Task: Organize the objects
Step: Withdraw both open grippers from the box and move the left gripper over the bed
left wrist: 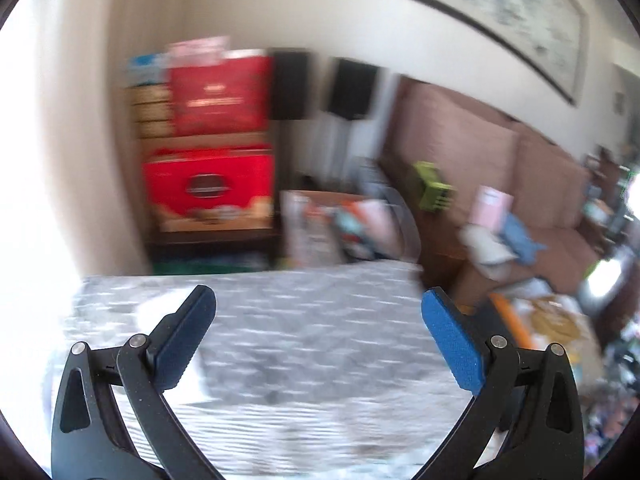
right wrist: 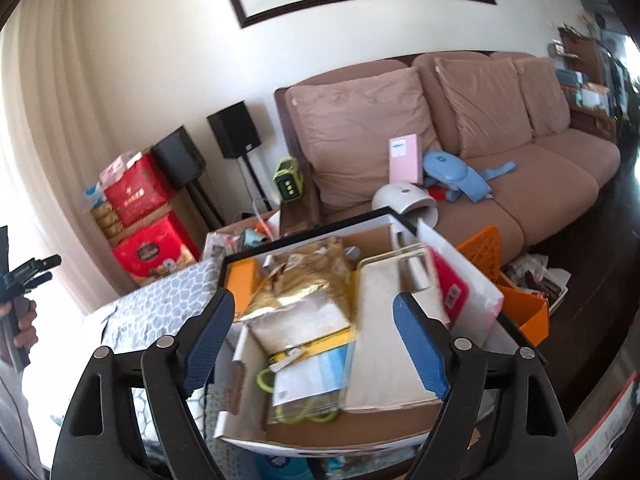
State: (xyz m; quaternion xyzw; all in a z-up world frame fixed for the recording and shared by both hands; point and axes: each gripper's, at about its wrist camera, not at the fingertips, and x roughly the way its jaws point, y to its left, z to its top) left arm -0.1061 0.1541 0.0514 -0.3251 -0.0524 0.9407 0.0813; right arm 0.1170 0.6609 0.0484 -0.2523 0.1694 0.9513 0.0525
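Note:
My right gripper stands open over a white cardboard box on the table, with nothing between its blue pads. In the box lie a gold foil bag, a clear plastic case, an orange item, a red-and-pink card and papers. My left gripper is open and empty above the grey patterned tablecloth; that view is blurred. In the right wrist view the left gripper shows at the far left edge, held by a hand.
A brown sofa behind the table carries a pink book, a blue toy and a white domed device. An orange basket sits to the right. Red gift boxes, two black speakers and a green device stand at the left wall.

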